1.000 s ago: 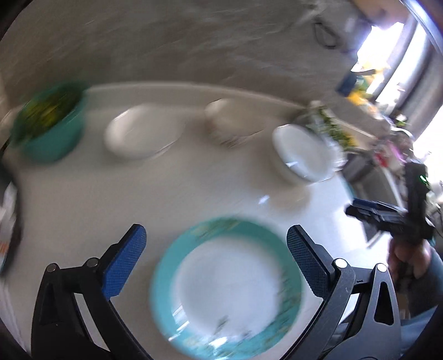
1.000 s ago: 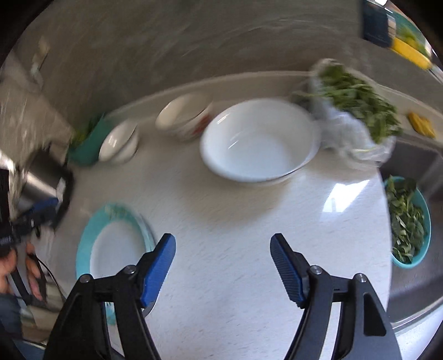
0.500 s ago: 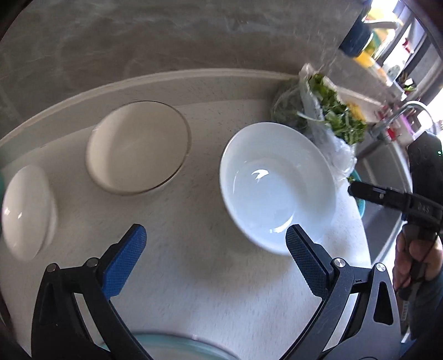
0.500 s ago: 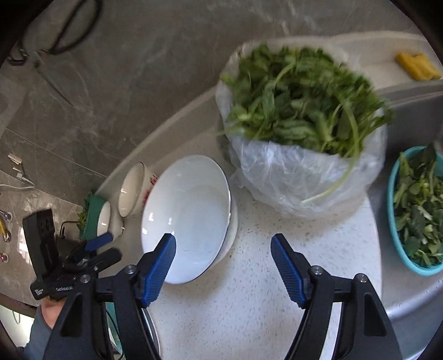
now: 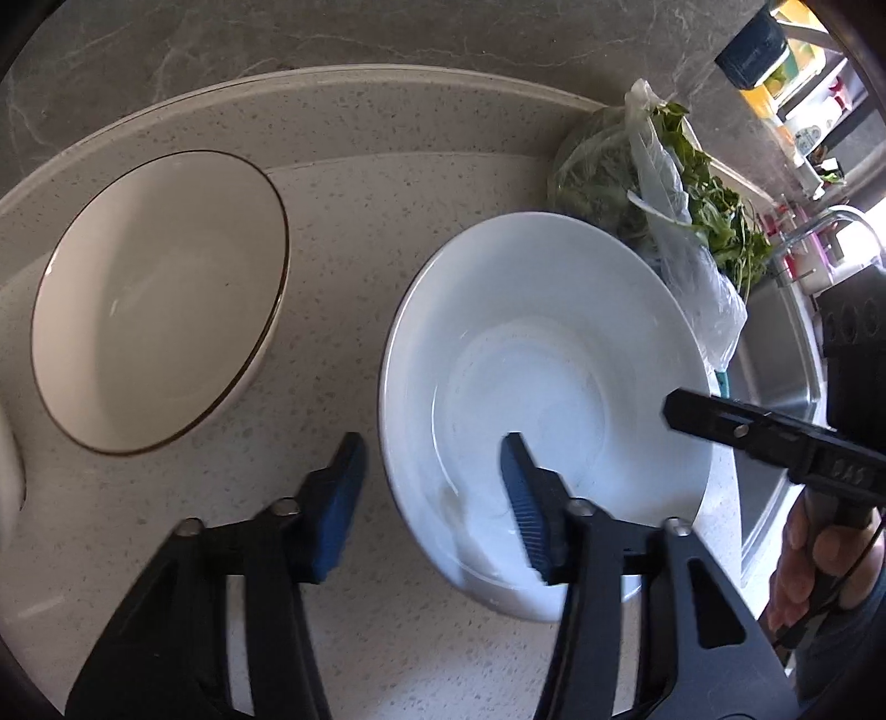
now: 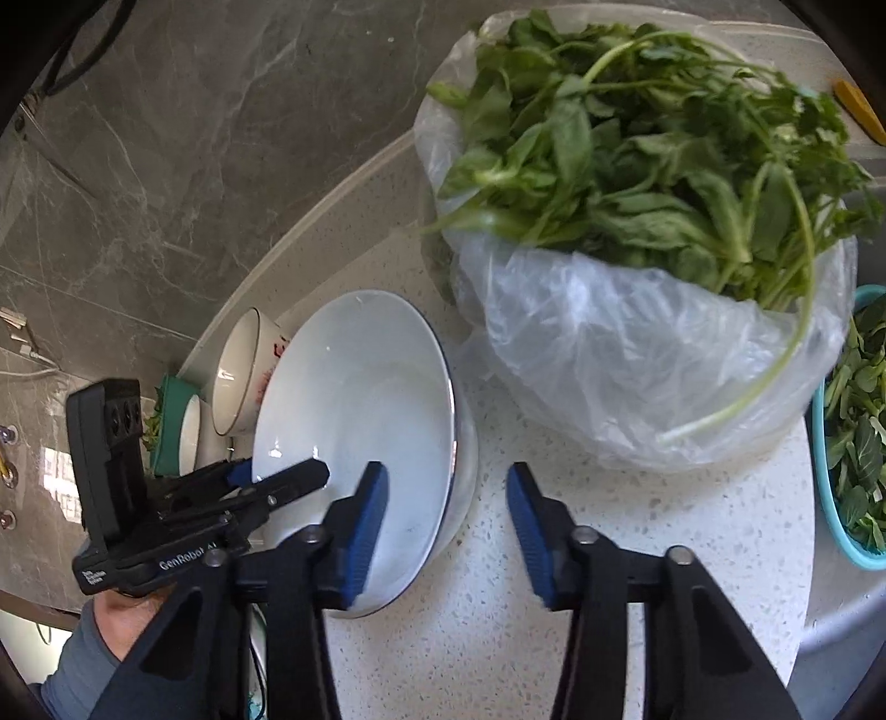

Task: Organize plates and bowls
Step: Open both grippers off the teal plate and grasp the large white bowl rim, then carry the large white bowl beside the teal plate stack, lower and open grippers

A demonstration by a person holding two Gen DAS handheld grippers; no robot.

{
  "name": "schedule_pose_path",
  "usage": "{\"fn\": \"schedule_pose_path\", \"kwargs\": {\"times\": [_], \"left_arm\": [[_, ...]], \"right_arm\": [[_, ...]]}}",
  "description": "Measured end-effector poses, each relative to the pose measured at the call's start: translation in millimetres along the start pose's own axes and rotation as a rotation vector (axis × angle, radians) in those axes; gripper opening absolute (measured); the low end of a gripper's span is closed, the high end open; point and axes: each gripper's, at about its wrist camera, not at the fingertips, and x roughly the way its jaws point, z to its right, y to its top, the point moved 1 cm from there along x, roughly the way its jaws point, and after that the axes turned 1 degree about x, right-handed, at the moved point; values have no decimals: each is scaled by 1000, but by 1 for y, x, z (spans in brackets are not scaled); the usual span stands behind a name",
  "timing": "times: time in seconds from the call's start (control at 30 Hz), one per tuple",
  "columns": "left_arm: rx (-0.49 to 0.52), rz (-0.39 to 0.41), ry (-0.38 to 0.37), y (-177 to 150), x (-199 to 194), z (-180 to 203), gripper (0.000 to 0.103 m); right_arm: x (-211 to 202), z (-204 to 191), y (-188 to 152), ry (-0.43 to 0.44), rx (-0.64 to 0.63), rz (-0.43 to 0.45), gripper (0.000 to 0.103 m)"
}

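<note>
A large white bowl (image 5: 545, 399) sits on the speckled counter; it also shows in the right wrist view (image 6: 360, 421). My left gripper (image 5: 432, 498) is open and straddles the bowl's near-left rim, one finger inside and one outside. My right gripper (image 6: 446, 531) is open and straddles the bowl's right rim, its left finger over the bowl. A cream bowl with a dark rim (image 5: 158, 299) stands to the left; it shows in the right wrist view too (image 6: 238, 376). A smaller white bowl (image 6: 191, 437) lies beyond it.
A plastic bag of leafy greens (image 6: 653, 232) stands right behind the white bowl, also in the left wrist view (image 5: 664, 183). A teal basket of greens (image 6: 853, 432) sits in the sink at right. A grey marble wall (image 5: 332, 33) backs the counter.
Both grippers have moved in on the white bowl and their jaws have narrowed around its rim, on opposite sides. The teal-rimmed plate has dropped out of the left wrist view.
</note>
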Motion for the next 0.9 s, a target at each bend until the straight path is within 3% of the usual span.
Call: {"fn": "schedule_pose_path", "kwargs": {"times": [0.13, 0.17, 0.23, 0.27, 0.33, 0.7, 0.9], "left_arm": [[1, -2, -12, 7, 4, -3, 30], [-1, -4, -18, 7, 5, -4, 29], [-2, -7, -14, 2, 5, -4, 16], [-2, -4, -13, 3, 7, -5, 15], [-5, -4, -8, 2, 7, -6, 10], [-1, -7, 8, -4, -2, 3, 10], [4, 2, -4, -23, -21, 16, 10]], "right_arm": [[9, -6, 3, -11, -3, -6, 34], [10, -7, 3, -16, -5, -7, 31], [13, -9, 5, -31, -9, -9, 23], [15, -10, 6, -47, -12, -9, 17], [16, -9, 8, -47, -12, -10, 17], [12, -4, 3, -69, 10, -18, 14], [0, -6, -11, -79, 24, -21, 14]]}}
